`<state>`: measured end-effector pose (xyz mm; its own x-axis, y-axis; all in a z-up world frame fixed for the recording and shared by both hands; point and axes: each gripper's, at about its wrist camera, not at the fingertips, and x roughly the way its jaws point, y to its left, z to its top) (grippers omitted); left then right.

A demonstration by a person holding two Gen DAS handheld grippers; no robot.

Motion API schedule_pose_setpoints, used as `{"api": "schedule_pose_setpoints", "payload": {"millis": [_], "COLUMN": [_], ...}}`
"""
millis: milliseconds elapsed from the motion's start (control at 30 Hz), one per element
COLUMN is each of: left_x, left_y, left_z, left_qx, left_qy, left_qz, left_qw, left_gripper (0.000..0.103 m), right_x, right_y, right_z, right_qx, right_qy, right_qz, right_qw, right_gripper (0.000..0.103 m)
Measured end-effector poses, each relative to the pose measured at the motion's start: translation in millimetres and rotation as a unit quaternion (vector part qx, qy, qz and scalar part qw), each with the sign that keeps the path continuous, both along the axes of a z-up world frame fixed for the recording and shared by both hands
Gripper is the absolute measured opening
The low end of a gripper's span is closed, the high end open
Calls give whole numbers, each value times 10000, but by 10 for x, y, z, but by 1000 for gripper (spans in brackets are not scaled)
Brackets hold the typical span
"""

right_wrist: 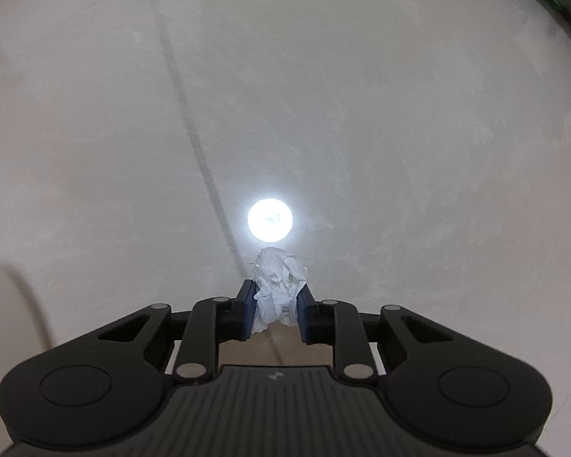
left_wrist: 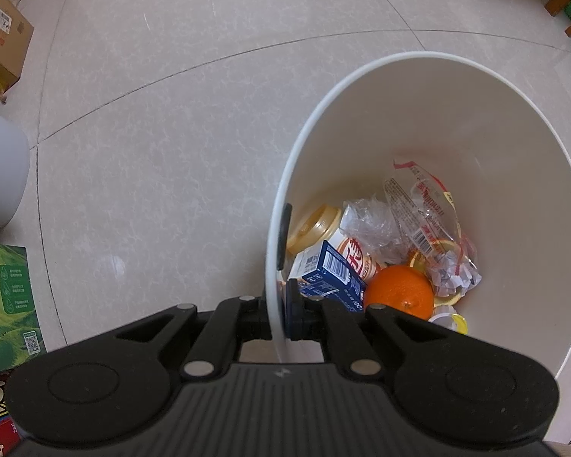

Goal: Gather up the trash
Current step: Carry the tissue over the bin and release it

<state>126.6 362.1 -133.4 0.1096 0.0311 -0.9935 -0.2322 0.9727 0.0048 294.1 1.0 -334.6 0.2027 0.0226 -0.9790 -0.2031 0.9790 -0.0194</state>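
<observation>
Two tools: left tool (left_wrist: 277,306) clamps bin rim (left_wrist: 276,228); right tool (right_wrist: 276,306) grips crumpled tissue (right_wrist: 279,285) above bare floor (right_wrist: 361,114).

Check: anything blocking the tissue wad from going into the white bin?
Nothing visible. The right gripper holds the tissue wad over bare floor; the white bin, held at its rim by the left gripper, is open-topped with room.

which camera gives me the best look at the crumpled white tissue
The right wrist view. The crumpled white tissue sits centre frame, pinched between the right gripper's jaws above the pale floor. The left wrist view shows nothing of it, only the white bin.
</observation>
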Motion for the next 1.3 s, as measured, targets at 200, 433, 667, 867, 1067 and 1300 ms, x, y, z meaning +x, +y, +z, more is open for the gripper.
{"api": "schedule_pose_setpoints", "payload": {"millis": [200,433,667,867,1067,1300], "left_x": [-1,-1,0,-12,-15,-14], "left_y": [5,9,11,-2,1,0], "left_z": [0,3,2,0,-4,1], "left_qx": [-4,30,43,74,58,69], "left_qy": [-9,-20,-14,-44,-55,-44], "left_qz": [17,3,44,13,2,32], "left_qw": [10000,10000,10000,10000,10000,10000], "left_gripper": [2,3,2,3,3,3], "right_x": [-329,-816,-1238,-1477,-1489,-1505], "right_y": [233,655,1393,1723,1669,1501], "right_z": [1150,2479,2897,2759,2720,2697], "right_qx": [252,865,1157,1059,1172,1159], "right_qy": [-245,-621,-628,-482,-405,-460], "right_qz": [831,1652,2502,2887,2584,1845], "right_qw": [9959,9805,9592,9503,9580,9749], "right_gripper": [26,26,27,66,81,90]}}
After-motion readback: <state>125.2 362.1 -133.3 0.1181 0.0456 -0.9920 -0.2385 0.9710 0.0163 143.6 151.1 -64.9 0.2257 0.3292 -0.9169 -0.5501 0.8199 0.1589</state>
